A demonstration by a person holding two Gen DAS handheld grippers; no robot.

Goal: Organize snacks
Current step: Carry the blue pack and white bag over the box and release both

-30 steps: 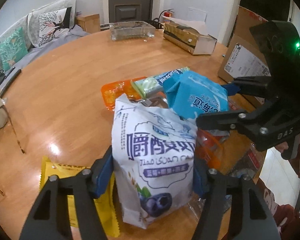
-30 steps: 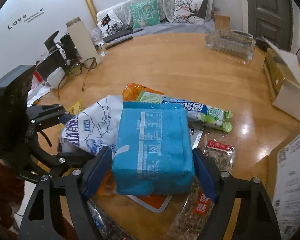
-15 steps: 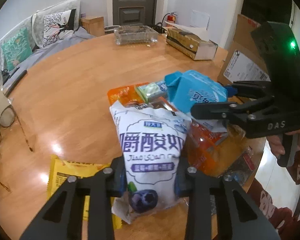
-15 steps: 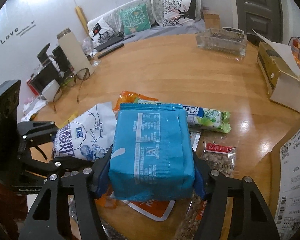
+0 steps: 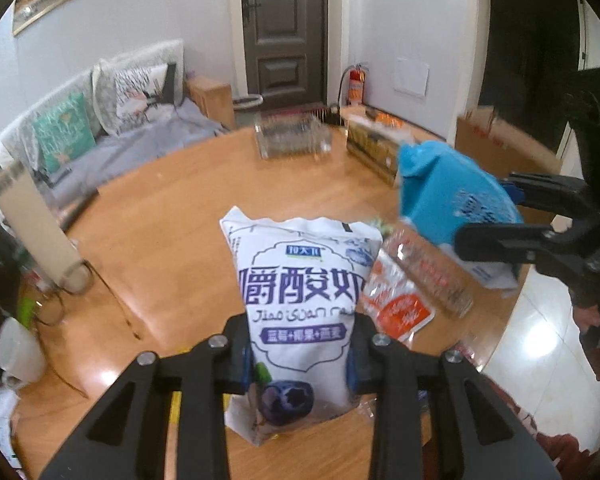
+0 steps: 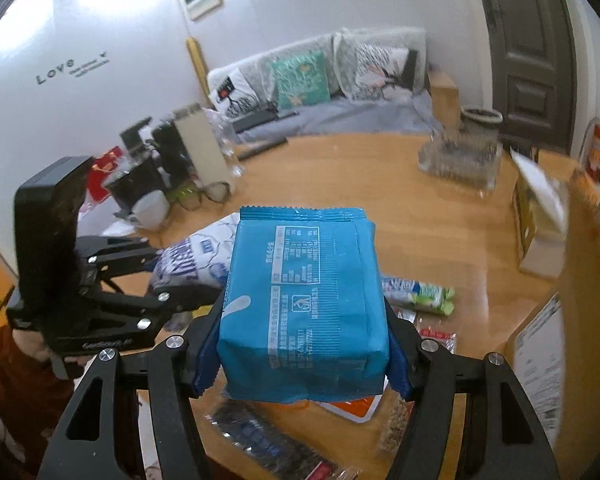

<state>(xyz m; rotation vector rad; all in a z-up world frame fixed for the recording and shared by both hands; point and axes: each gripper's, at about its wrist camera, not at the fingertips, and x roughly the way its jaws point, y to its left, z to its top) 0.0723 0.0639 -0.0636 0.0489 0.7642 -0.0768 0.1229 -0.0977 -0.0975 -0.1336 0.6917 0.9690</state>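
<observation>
My left gripper (image 5: 300, 364) is shut on a white blueberry yogurt snack bag (image 5: 300, 296) and holds it upright above the round wooden table (image 5: 160, 240). My right gripper (image 6: 304, 356) is shut on a blue snack pack (image 6: 304, 300), also lifted; it shows at the right of the left wrist view (image 5: 448, 204). On the table lie an orange-and-white packet (image 5: 400, 304), a green-and-white snack bar (image 6: 420, 292) and a nut packet (image 6: 436, 336). The white bag (image 6: 196, 260) and left gripper (image 6: 180, 284) show in the right wrist view.
A glass tray (image 5: 292, 136) and a tissue box (image 6: 540, 216) stand at the table's far side. A cardboard box (image 5: 504, 144) stands at the right. A thermos (image 5: 32, 220), glasses (image 6: 204, 192) and a white cup (image 6: 150, 210) are at the left edge. A dark packet (image 6: 268, 436) lies near.
Both grippers have closed on their packs and lifted them up off the table. The views now tilt up toward the room.
</observation>
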